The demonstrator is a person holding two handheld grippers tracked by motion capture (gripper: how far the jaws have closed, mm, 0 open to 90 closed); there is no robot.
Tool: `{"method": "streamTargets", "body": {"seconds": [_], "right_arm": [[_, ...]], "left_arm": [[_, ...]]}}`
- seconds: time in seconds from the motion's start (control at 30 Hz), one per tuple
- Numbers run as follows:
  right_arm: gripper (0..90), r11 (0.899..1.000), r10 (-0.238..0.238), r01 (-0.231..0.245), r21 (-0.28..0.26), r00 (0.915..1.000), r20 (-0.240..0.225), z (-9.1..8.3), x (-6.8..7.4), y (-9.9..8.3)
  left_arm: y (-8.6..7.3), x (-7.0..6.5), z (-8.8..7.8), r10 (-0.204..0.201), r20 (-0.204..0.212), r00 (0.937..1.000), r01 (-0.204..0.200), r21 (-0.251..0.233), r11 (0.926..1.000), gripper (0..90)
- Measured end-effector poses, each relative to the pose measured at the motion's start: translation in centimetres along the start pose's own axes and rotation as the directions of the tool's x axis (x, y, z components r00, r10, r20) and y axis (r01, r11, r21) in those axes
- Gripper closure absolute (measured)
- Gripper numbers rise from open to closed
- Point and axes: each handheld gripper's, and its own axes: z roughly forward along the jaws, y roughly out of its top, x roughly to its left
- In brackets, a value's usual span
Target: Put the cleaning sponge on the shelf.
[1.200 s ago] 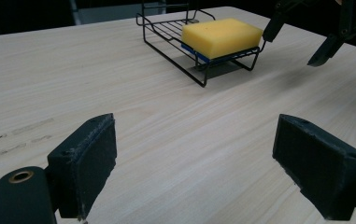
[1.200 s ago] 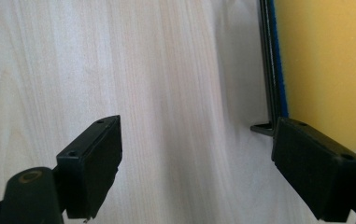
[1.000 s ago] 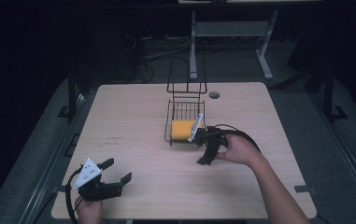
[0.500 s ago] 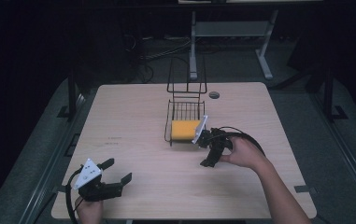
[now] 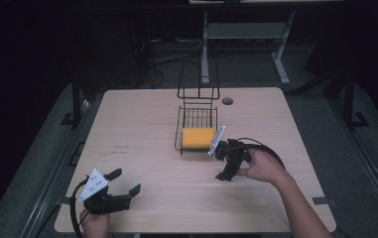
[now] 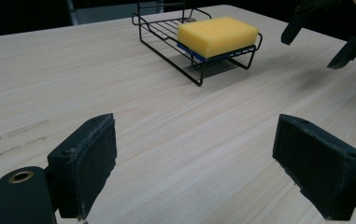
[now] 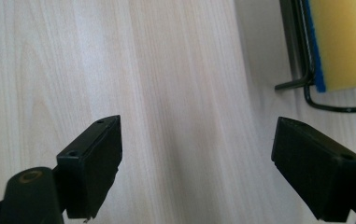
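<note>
Spread wide and holding nothing, the right gripper [image 5: 224, 173] hovered over the table [image 5: 142, 129] in the high view, tipped downward, with the person's right hand [image 5: 262, 167] wrapped round its rear and the forearm running back toward the near edge. Just beyond and to the left of its jaws sat the black wire rack [image 5: 196, 130], whose low tray held a yellow sponge [image 5: 198, 138] lying flat; the rack's tall back frame rose behind it. Well apart, toward the near left corner, the left gripper [image 5: 126, 182] was also gaping and empty, gripped from behind by the left hand [image 5: 94, 222], its jaws level and aimed to the right. No writing could be read on anything.

From the left gripper view, both jaws stood far apart above bare wood. Ahead of them the wire rack [image 6: 199, 51] carried the sponge [image 6: 218, 35], a thin blue layer showing beneath the yellow. The right gripper [image 6: 327, 32] hung open farther off, to the right of the rack.

Through the right gripper view, the jaws were parted wide, looking straight down at the tabletop. Beyond the right jaw lay a corner of the rack [image 7: 302, 84] with the sponge [image 7: 348, 42] inside, its blue edge against the wire.
</note>
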Motion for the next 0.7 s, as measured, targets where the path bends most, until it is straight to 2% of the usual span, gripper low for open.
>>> {"method": "streamTargets", "body": {"seconds": [0.27,0.7], "right_arm": [[16.2,1.0,0.021,-0.021,-0.002,0.9998,-0.004,0.1,0.3,-1.1],[16.2,1.0,0.028,-0.028,-0.003,0.9996,0.0,0.1,0.8,-2.2]], "left_arm": [[0.0,0.0,0.0,0.004,0.0,1.0,-0.004,0.004,1.0,13.0],[0.0,0.0,0.0,0.007,-0.002,1.0,-0.007,0.007,1.0,13.0]]}}
